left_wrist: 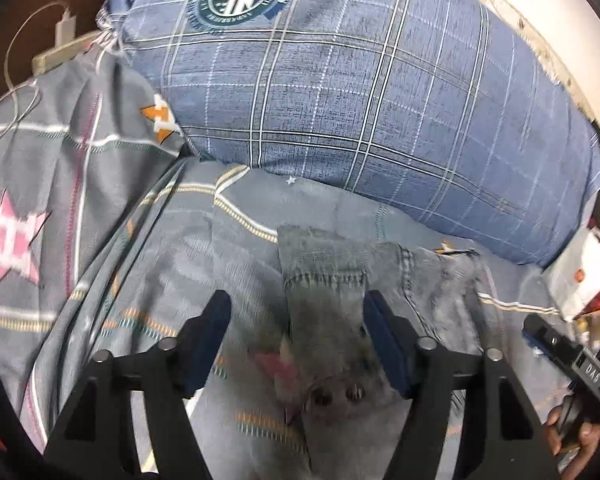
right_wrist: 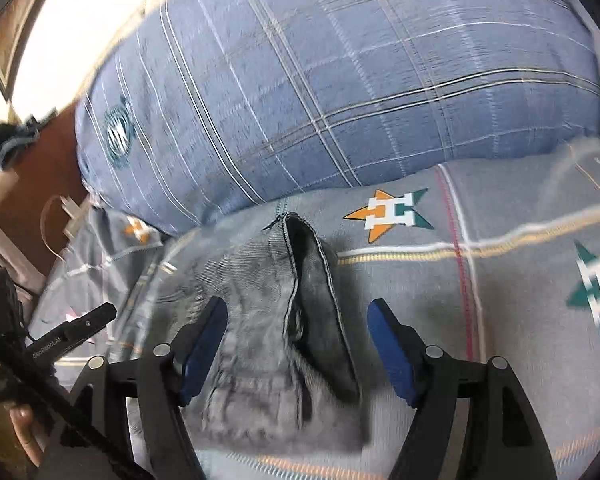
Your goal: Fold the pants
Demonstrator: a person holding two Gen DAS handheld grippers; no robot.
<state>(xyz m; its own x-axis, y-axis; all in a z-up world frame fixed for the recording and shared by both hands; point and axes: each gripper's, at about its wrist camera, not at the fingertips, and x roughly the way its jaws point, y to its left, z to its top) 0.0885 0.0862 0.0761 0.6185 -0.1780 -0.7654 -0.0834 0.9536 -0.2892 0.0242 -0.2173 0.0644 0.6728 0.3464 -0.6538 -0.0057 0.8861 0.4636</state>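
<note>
Both views are evenly and fairly brightly lit by soft daylight. The white wall (right_wrist: 100, 20) behind the pillow (left_wrist: 360, 92) is blown out to glare in the right wrist view. Shadows are faint, lying just under the pillow and the pants (right_wrist: 284, 320). The fisheye lenses bend straight lines and darken the corners. Motion blur smears the pants near the lower frame edge and the bed sheet (right_wrist: 520, 280) at the right side.

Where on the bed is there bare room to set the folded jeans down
Freest is the grey star-print sheet right of the jeans, below the blue plaid pillow. A narrower strip lies left of the jeans, beside the rumpled quilt. Crowded: the charger and cable corner, and the packets past the pillow's end.
</note>
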